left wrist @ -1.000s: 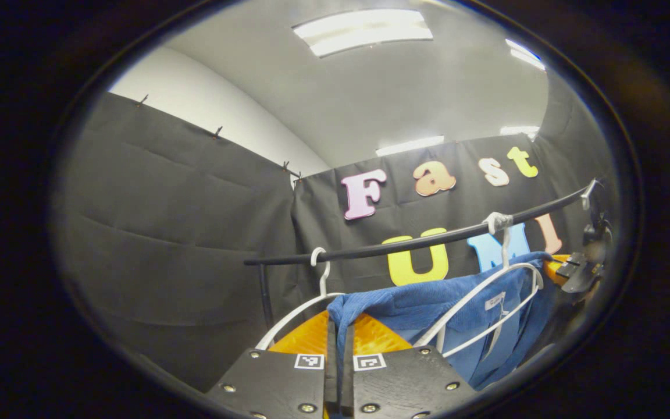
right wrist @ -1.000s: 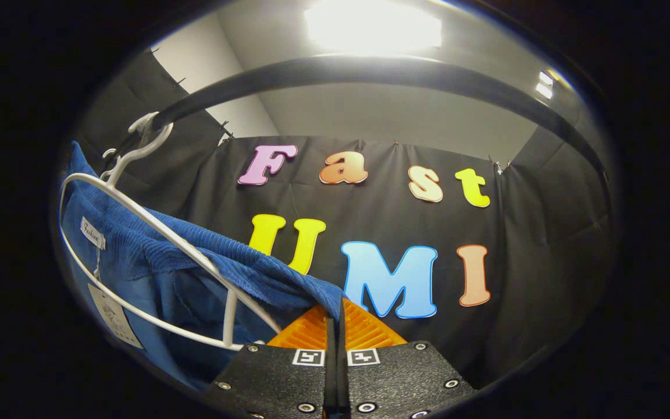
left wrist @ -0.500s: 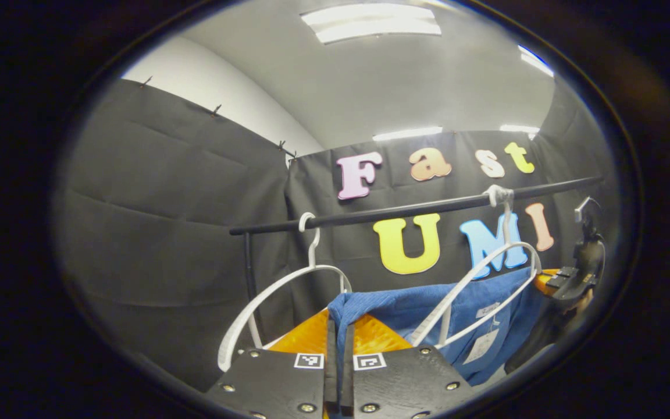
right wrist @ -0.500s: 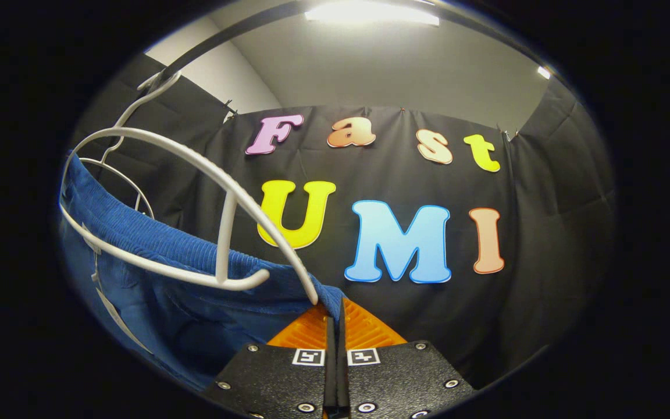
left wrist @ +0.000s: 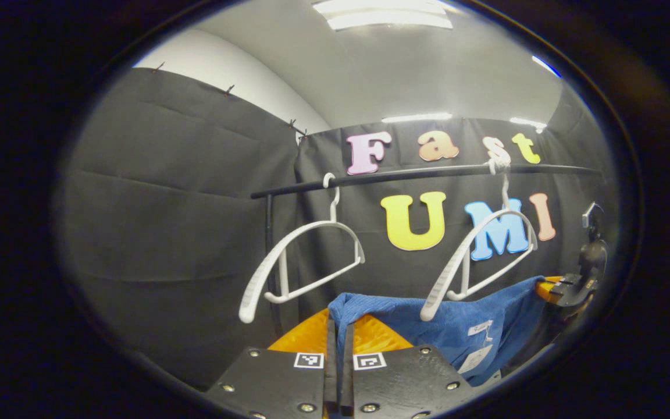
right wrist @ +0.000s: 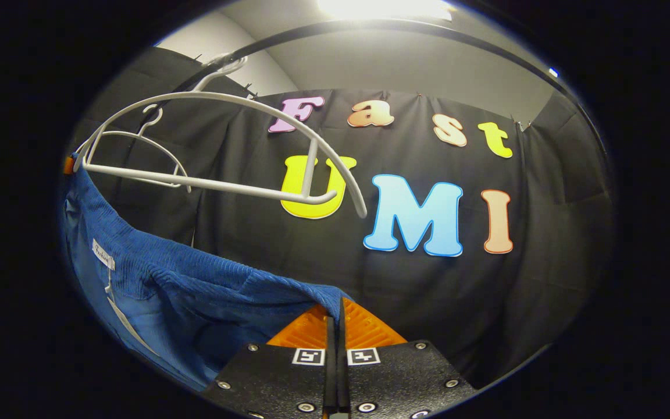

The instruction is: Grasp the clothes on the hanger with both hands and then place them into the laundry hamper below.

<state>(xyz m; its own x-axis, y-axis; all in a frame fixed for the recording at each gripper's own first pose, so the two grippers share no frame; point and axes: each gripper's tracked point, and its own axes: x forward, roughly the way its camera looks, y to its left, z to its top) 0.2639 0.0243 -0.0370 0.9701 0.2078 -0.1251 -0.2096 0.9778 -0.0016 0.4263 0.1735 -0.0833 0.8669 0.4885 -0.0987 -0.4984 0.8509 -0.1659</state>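
Your left gripper (left wrist: 338,326) and right gripper (right wrist: 335,311) are both clamped on the blue garment (right wrist: 195,291). It hangs clear of the white hanger (right wrist: 218,145) at 11 o'clock. Hamper drop remains.

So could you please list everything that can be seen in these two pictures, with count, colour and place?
Garment: one, blue, ribbed cloth with white tags, stretched between the two grippers below the hangers, off them.
Hangers: two, white, empty, hooked on the rail; one toward the rail's post, one farther along.
Rail: one, black, running across in front of the back wall, on a black post.
Booth wall: black cloth, behind and to the side.
Ceiling lights: white, overhead.
Left gripper: one, black with orange fingers, shut on the garment's one end.
Right gripper: one, same colours, shut on the other end.
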